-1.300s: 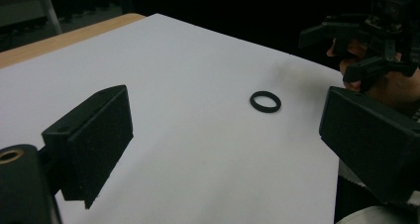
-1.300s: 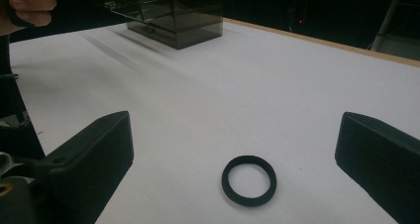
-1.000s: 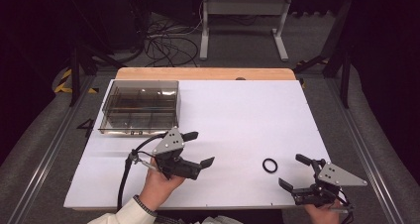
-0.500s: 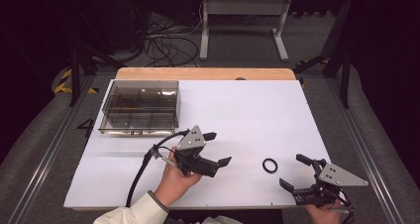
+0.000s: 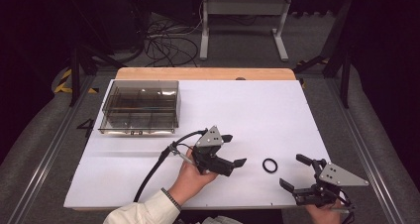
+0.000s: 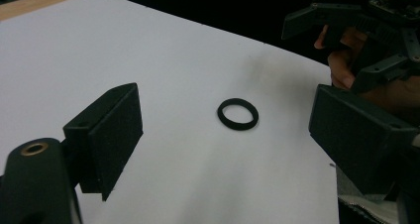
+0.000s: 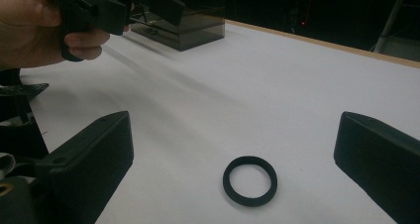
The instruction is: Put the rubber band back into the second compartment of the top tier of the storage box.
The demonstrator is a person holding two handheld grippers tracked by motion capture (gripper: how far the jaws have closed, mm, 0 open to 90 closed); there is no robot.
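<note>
Before you lies a white table top (image 5: 277, 115) with a bare wooden strip (image 5: 203, 74) along its far edge. A smoky clear plastic box (image 5: 140, 106), divided into compartments, sits at the far left of the white surface. Beyond the table, on the dim floor, you see tangled cables (image 5: 166, 43) and a grey metal stand (image 5: 242, 16).

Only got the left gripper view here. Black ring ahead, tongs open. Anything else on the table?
Observer: Yes, a smoky clear compartment box sits at the far left corner of the white table.
Operator: Right tongs state?
Observer: The right tongs are open, empty, low at the near right edge.
Operator: Ring between the two?
Observer: Yes. The ring lies flat on the table between the left tongs and the right, touching neither.
</note>
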